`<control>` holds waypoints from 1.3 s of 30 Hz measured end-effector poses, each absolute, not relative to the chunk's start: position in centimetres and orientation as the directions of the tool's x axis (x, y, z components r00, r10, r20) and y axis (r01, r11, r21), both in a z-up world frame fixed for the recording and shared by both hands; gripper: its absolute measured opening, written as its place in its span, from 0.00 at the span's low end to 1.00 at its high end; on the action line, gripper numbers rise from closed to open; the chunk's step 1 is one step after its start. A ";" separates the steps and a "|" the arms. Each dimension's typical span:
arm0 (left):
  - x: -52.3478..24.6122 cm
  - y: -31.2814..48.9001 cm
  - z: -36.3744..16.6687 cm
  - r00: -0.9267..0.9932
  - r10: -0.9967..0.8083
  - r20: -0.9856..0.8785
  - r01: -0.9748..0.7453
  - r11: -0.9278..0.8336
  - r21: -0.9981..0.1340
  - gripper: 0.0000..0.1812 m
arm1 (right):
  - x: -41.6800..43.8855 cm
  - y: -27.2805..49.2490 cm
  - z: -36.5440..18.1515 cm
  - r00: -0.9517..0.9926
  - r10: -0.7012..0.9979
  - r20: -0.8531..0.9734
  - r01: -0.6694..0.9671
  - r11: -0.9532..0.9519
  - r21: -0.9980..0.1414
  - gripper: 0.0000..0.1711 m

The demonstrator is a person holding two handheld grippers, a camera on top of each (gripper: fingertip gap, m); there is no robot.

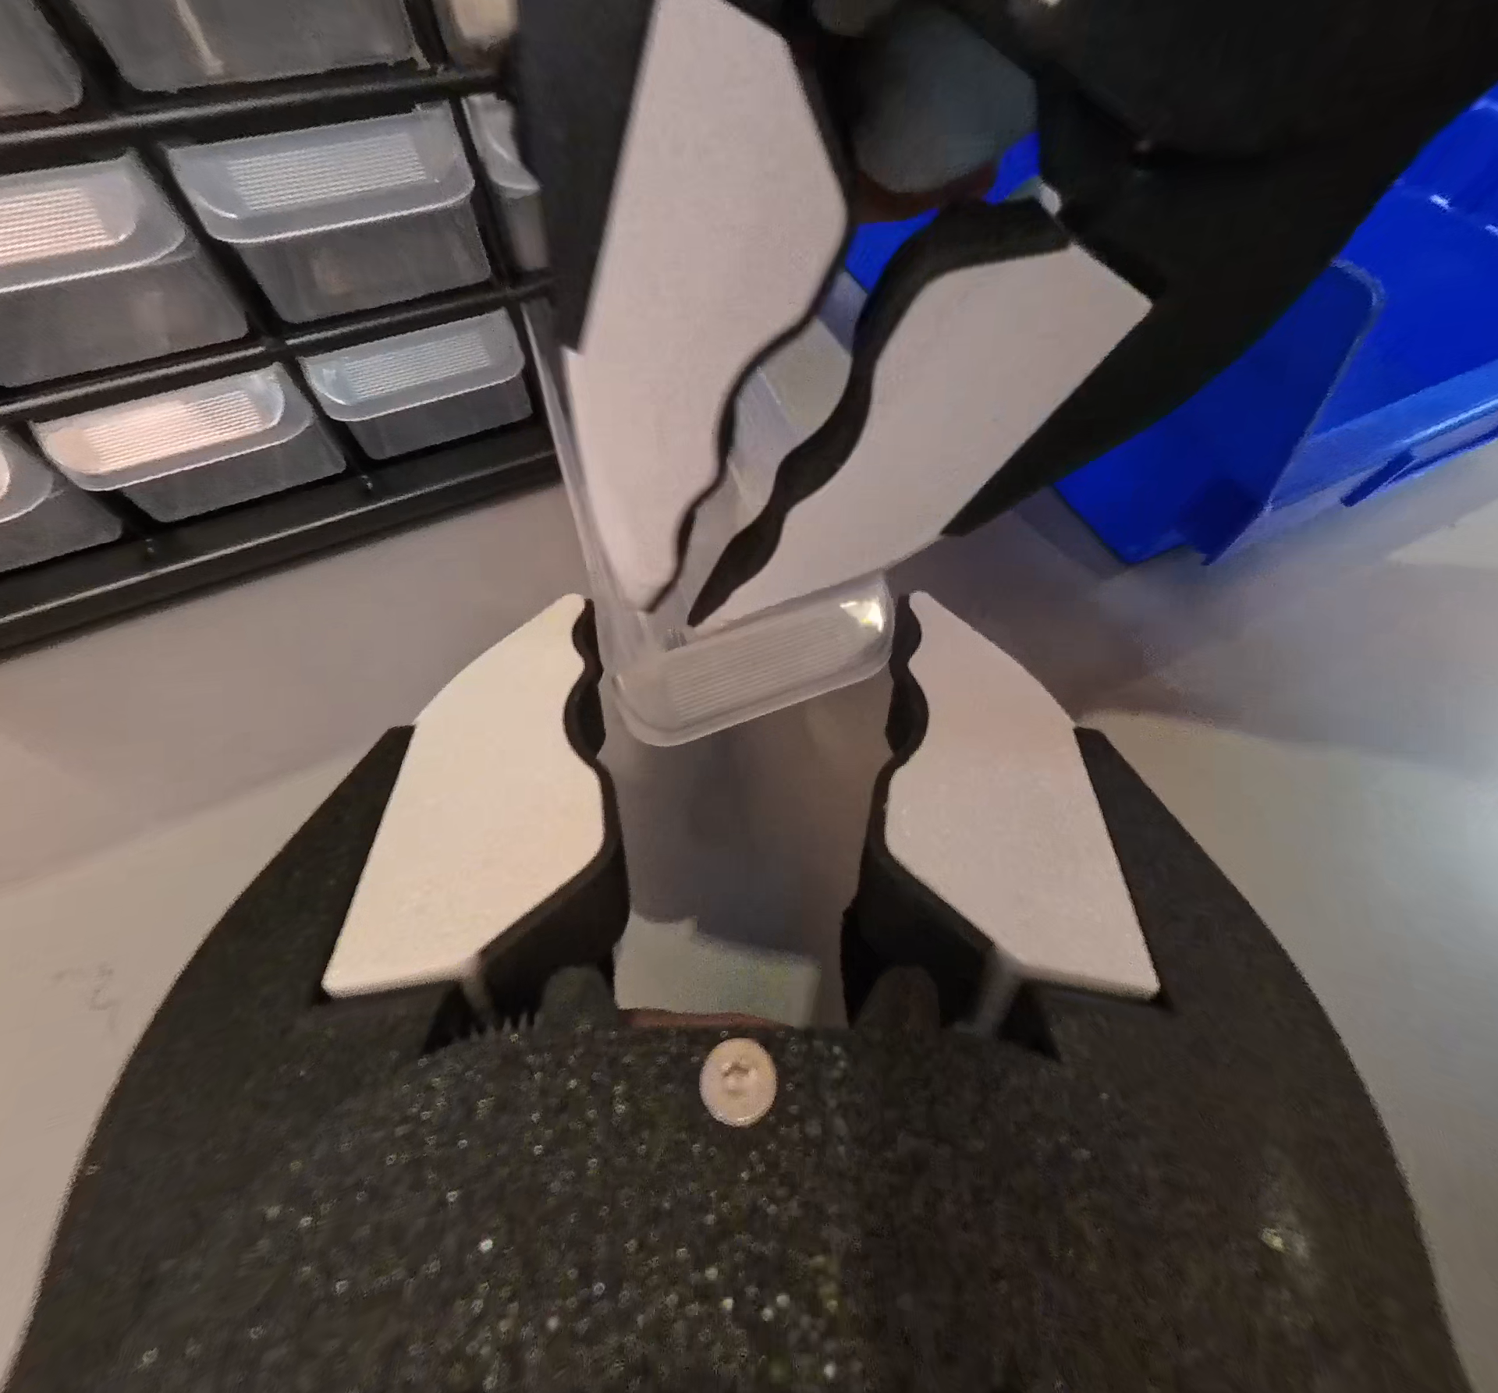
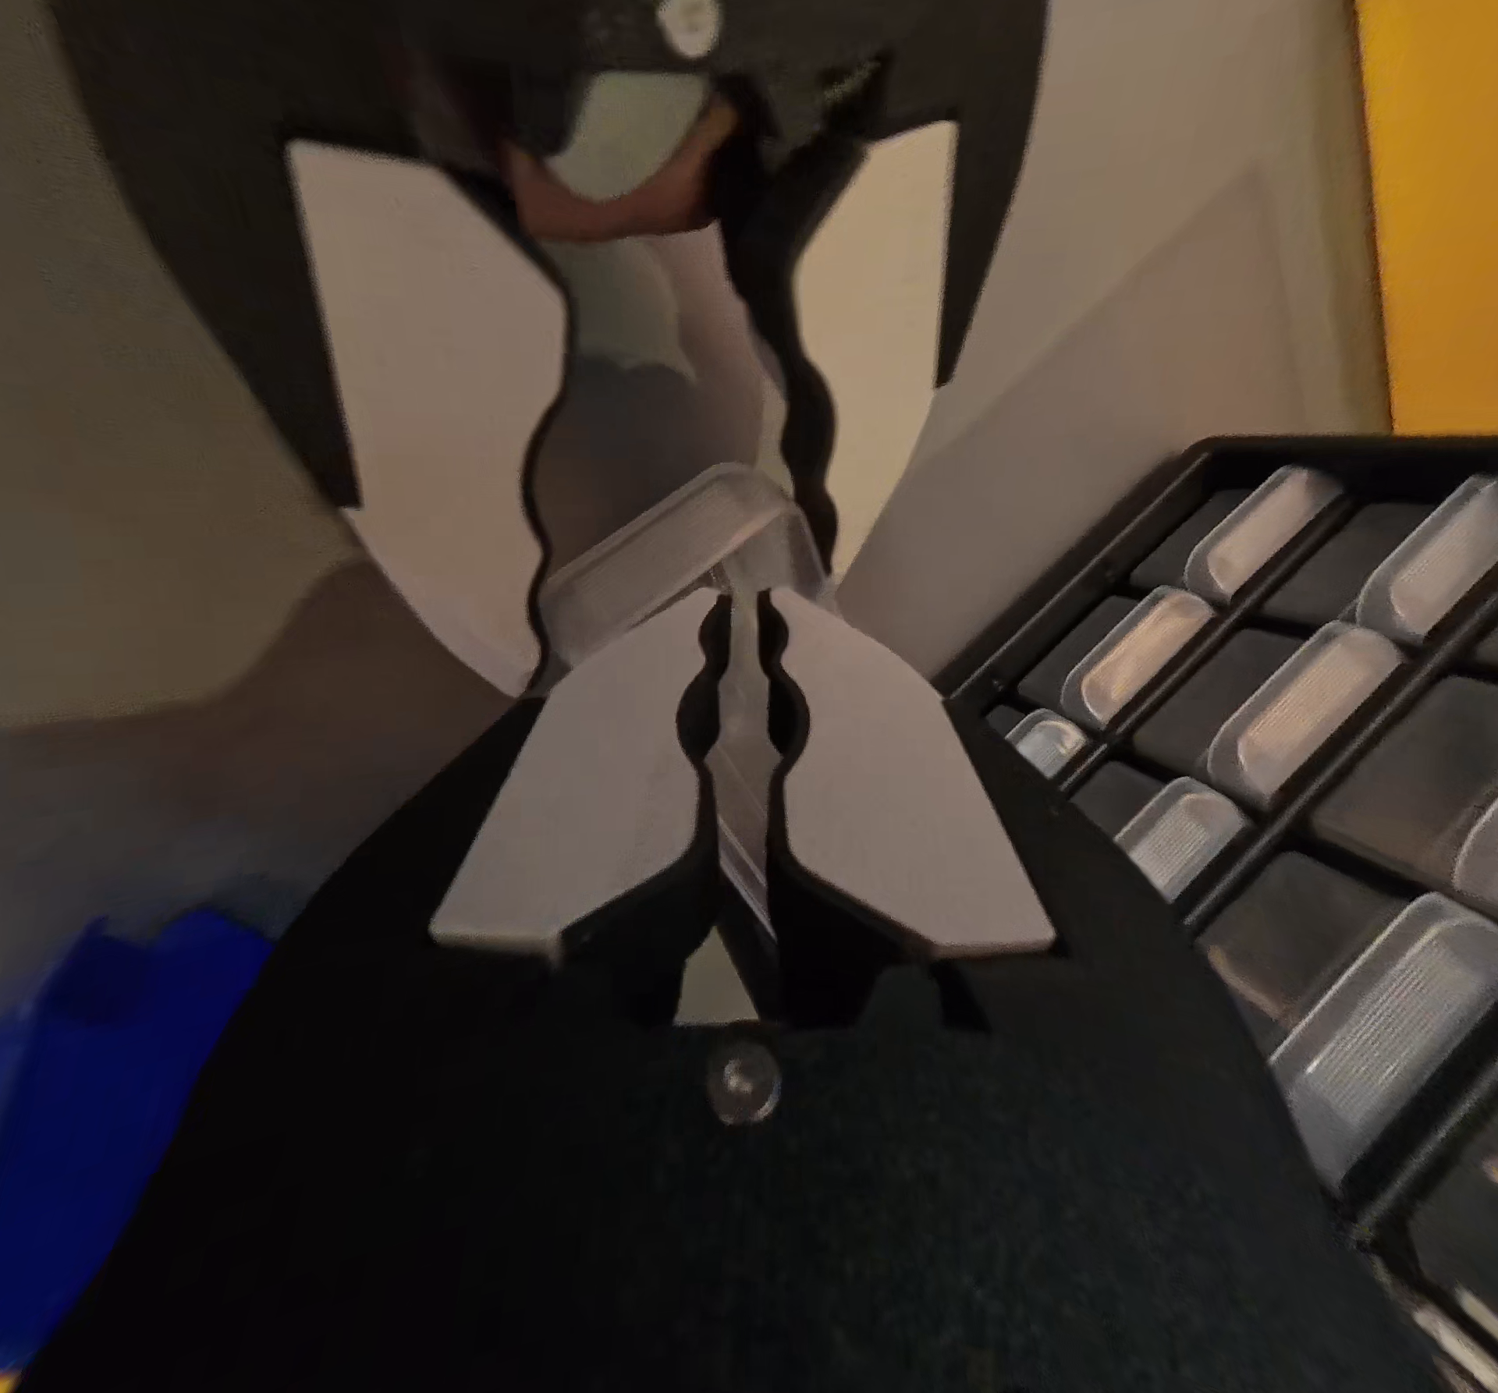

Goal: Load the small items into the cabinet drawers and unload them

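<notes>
- a clear plastic drawer (image 1: 750, 673) is out of the cabinet (image 1: 243, 284) and held up between the two tools, above the pale table (image 1: 243, 746) and not resting on it.
- the left gripper (image 1: 746, 673) has its fingers spread around the drawer's handle end; one finger (image 1: 486, 787) looks to touch the drawer's side, the other (image 1: 1005, 803) shows a sliver of gap — whether it truly grips, i cannot tell.
- the right gripper (image 2: 738, 629) is pinched together on a thin side wall of the drawer (image 2: 681, 544), near the front corner, so it carries the load from one edge.
- i can't see any small items inside the drawer; its walls are clear and blurred.
- the blue bin (image 1: 1297, 422) sits behind, to the right in the left wrist view; the cabinet's other drawers look closed.
- risks, as i judge them: a pinch on a slick thin wall can slip or let the drawer swing — any contents would spill onto the table rather than into the bin.
- if the right tool lets go before the left closes firmly, the drawer drops.
- squeezing hard could flex or crack the wall.
</notes>
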State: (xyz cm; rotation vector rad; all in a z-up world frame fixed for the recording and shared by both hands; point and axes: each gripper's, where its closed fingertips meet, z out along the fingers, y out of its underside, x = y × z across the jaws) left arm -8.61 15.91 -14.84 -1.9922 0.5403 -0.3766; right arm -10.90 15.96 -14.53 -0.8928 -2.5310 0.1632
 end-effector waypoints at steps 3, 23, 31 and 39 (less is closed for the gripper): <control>-8.6 15.8 -14.9 0.849 -0.527 0.017 -0.231 -0.400 -0.887 0.37 | -10.9 15.7 -14.6 -0.730 0.557 0.396 0.511 0.830 -0.224 0.03; -8.5 15.4 -16.3 0.819 -0.571 0.049 -0.273 -0.464 -0.843 0.36 | -11.0 16.1 -18.1 -0.809 0.455 0.371 0.445 0.888 -0.119 0.00; -8.6 15.4 -14.6 0.815 -0.578 0.044 -0.228 -0.389 -0.893 0.35 | -10.6 18.9 -15.6 -0.726 0.480 0.492 0.542 0.840 -0.021 0.00; -8.7 15.4 -14.6 0.819 -0.571 0.055 -0.213 -0.391 -0.896 0.35 | -9.7 19.9 -12.9 -0.432 0.798 0.420 0.744 0.579 -0.334 0.02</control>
